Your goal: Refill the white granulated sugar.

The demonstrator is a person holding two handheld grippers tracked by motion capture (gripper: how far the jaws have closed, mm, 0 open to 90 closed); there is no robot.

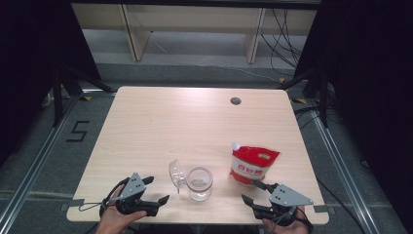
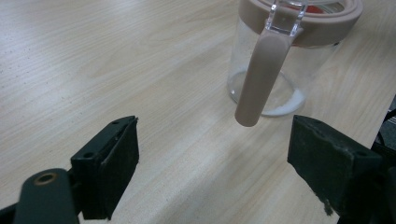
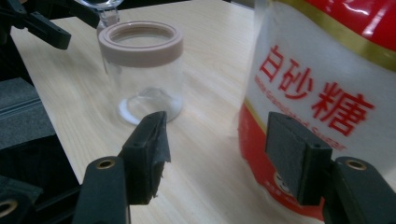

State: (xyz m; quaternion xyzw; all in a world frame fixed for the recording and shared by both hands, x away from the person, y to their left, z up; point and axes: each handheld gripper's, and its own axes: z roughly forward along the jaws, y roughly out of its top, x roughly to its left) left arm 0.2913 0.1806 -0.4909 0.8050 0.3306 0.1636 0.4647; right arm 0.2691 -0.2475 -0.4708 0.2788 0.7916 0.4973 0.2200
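Observation:
A clear glass jar (image 1: 199, 183) with a tan rim stands near the table's front edge, its clear lid (image 1: 177, 174) swung open to the left. A little white powder lies at the bottom of the jar (image 2: 280, 70), and a tan clasp strap (image 2: 261, 79) hangs down its side. To the right stands a red and white sugar pouch (image 1: 252, 164) with a white spout. My left gripper (image 1: 157, 190) is open, left of the jar and aimed at it. My right gripper (image 1: 254, 190) is open just in front of the pouch (image 3: 322, 84), nothing between its pads. The jar (image 3: 142, 70) lies to the left in the right gripper view.
The light wooden table (image 1: 195, 122) has a round cable hole (image 1: 235, 101) at the back right. Behind it are wooden furniture legs and cables on the grey floor. Metal rails run along both sides of the table.

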